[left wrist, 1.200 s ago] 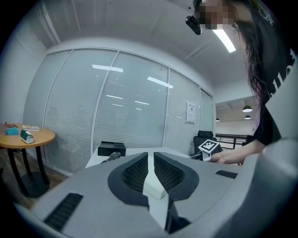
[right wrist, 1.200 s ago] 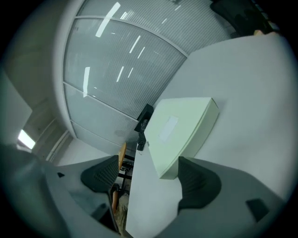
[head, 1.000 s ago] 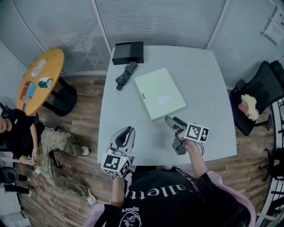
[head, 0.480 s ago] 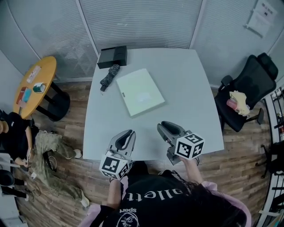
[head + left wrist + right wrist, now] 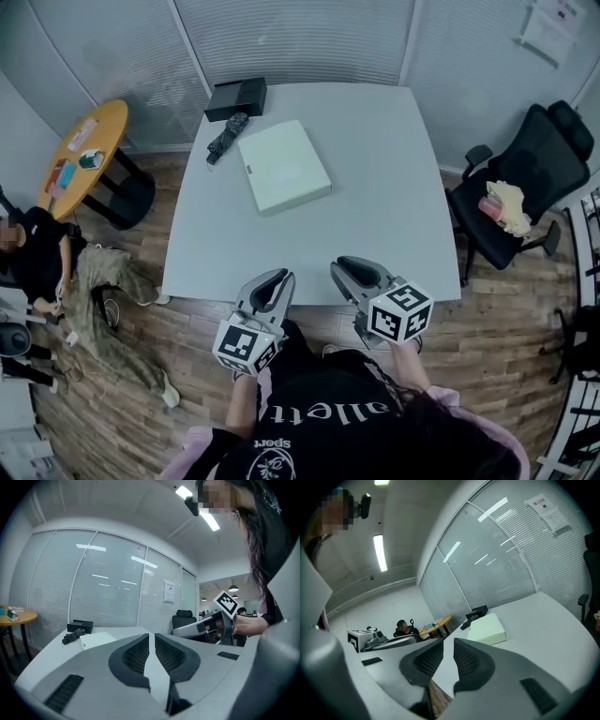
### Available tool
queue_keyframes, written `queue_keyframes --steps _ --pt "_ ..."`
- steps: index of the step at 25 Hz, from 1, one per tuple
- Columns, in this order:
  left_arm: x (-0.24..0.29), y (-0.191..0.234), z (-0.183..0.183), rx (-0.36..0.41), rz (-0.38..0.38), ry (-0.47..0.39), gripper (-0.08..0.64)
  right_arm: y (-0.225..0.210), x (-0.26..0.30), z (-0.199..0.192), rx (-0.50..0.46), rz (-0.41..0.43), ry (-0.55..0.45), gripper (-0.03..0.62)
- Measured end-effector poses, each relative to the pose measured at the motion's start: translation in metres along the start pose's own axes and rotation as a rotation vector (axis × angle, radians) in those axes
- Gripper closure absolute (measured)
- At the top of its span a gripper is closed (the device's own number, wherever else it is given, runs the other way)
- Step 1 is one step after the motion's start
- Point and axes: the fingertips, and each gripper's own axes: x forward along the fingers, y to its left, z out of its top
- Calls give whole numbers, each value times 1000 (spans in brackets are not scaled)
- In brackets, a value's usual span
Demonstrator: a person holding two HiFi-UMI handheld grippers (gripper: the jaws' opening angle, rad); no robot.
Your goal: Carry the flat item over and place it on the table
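Note:
The flat item, a pale green case [image 5: 283,166], lies on the white table [image 5: 375,187] towards its far left, apart from both grippers. It also shows in the left gripper view as the case [image 5: 96,640] and in the right gripper view as the case [image 5: 487,629]. My left gripper [image 5: 274,277] hovers at the table's front edge, jaws together, nothing between them [image 5: 151,637]. My right gripper [image 5: 345,267] is beside it; its jaws are closing to a thin gap with nothing in them [image 5: 448,643].
A black box [image 5: 236,97] and a folded dark umbrella [image 5: 225,137] lie at the table's far left corner. A round wooden side table [image 5: 80,155] and a seated person [image 5: 42,262] are at the left, and a black office chair [image 5: 511,187] at the right.
My right gripper has drawn back from near the case to the table's front edge and its jaws have gone from wide apart to nearly together. The whole view has backed away from the table.

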Motion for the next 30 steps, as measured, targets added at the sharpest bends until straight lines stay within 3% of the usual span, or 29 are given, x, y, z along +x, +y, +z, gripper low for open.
queue_keyframes --steps 12,18,30 --pt "-44 -22 4 32 18 7 505 53 -11 -14 -17 79 -20 528" --pt "-90 -17 6 49 -17 -15 505 97 -10 -24 -35 52 -49 529" --pt "-221 -7 -16 66 -117 -15 505 220 -3 -81 -13 -35 -89 537"
